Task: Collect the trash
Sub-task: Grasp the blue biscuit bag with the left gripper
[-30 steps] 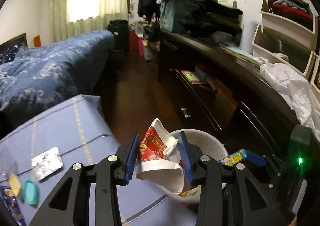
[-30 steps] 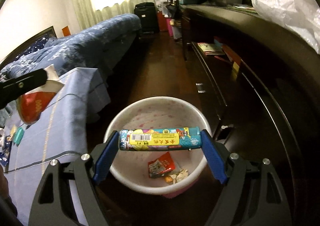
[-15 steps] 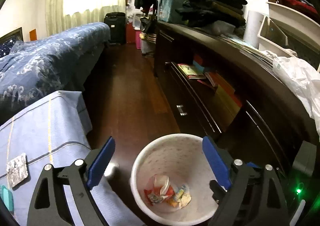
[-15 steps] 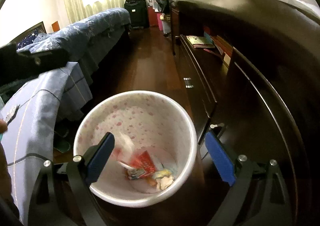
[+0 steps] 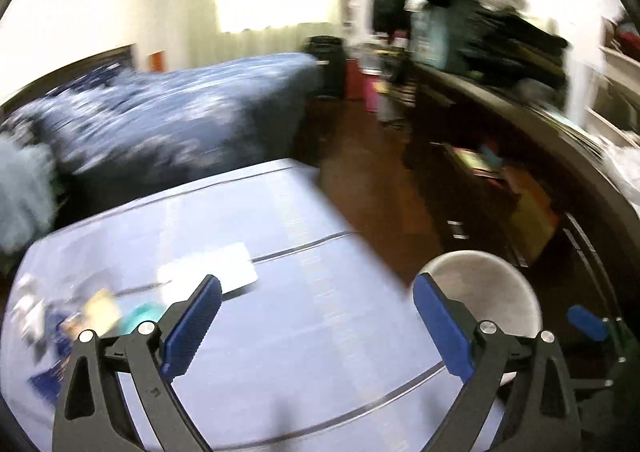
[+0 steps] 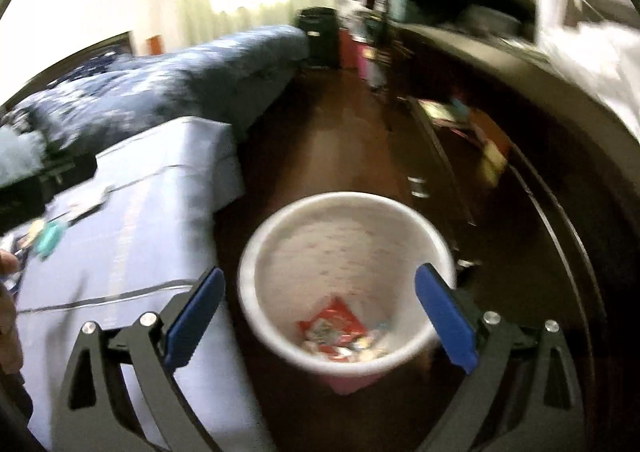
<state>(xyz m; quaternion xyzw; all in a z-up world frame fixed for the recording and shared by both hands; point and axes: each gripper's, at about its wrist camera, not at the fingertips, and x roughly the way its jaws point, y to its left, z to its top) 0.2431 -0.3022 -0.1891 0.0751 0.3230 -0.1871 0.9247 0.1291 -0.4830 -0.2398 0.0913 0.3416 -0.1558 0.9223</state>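
Trash [image 6: 336, 332] lies at the bottom of the white bin [image 6: 348, 208], which stands on the dark floor just beside the blue-covered table [image 5: 312, 316]. More bits [image 5: 100, 308] sit blurred at the table's left end, near a white packet [image 5: 208, 272]. The left gripper [image 5: 316, 316] hangs over the cloth, its jaws opening wide with nothing between them. The right gripper [image 6: 320, 316] hangs above the bin, jaws also opening and empty. Both views are smeared, so the small items are hard to tell apart. Risk from here, as I judge it: a hurried reach could snag the cloth, knock pieces off the table edge, or clip the bin rim and tip it.
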